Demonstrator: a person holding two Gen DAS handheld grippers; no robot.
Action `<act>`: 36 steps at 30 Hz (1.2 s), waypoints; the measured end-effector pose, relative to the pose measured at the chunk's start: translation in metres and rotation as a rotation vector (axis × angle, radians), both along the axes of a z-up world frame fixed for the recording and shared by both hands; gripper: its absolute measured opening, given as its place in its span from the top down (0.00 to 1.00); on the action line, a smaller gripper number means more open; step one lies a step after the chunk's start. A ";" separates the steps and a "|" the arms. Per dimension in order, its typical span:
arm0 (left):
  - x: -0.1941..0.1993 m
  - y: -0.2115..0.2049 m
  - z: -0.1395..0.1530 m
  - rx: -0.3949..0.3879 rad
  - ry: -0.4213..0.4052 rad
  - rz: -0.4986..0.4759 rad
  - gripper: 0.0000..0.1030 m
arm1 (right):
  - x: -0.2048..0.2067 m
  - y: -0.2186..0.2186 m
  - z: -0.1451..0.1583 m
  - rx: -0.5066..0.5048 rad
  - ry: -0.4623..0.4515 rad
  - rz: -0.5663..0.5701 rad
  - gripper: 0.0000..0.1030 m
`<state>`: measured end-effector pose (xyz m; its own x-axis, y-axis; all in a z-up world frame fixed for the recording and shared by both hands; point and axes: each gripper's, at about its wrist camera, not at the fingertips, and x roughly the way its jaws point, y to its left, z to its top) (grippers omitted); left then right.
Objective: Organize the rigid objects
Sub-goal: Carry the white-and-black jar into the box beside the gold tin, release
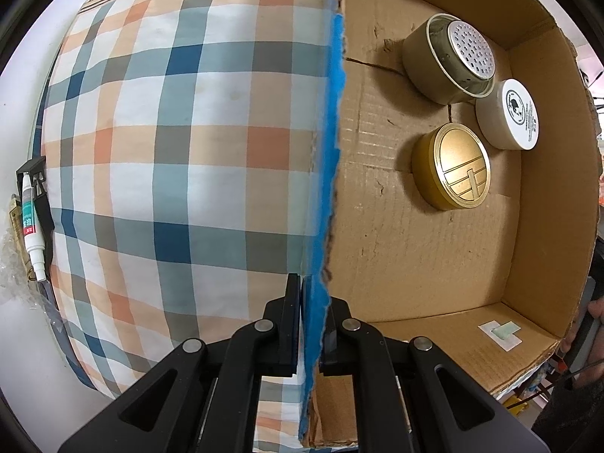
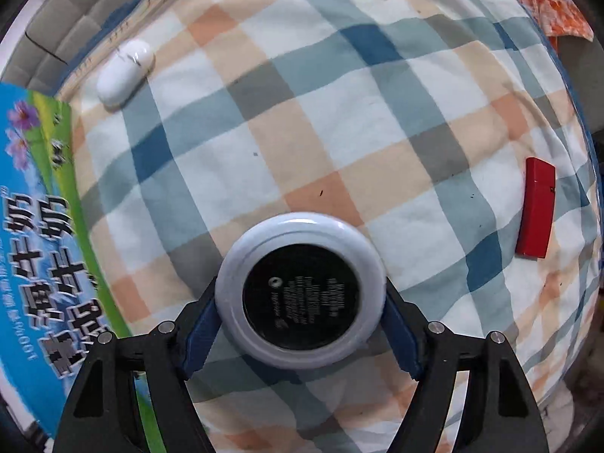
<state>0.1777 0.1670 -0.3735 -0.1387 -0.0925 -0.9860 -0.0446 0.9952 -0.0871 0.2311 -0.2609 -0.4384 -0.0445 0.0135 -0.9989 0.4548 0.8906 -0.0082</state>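
Pads of my right claw [image 2: 301, 326] pinch the round jar [image 2: 301, 296] across its smooth, stiff, likely slippery rim mid-bed, my left claw [image 1: 310, 334] clenched on the box [image 1: 543, 173] wall.

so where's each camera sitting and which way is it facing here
Left wrist: on the left gripper, facing down; jaws shut on the cardboard box wall; three round tins inside.
Right wrist: on the right gripper, facing down; blue pads against a round white disc; a white case and red block beyond.
Shared: the plaid cloth and box.
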 end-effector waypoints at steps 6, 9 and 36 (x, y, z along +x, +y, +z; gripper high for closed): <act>0.000 0.006 0.000 -0.012 -0.001 0.010 0.96 | 0.007 -0.002 -0.003 -0.006 0.028 0.001 0.24; 0.000 0.006 0.000 -0.013 -0.001 0.012 0.96 | 0.009 -0.001 0.000 -0.007 0.031 0.008 0.25; -0.002 0.004 0.001 -0.016 -0.005 0.014 0.96 | -0.016 0.134 0.188 0.192 -0.289 0.312 0.25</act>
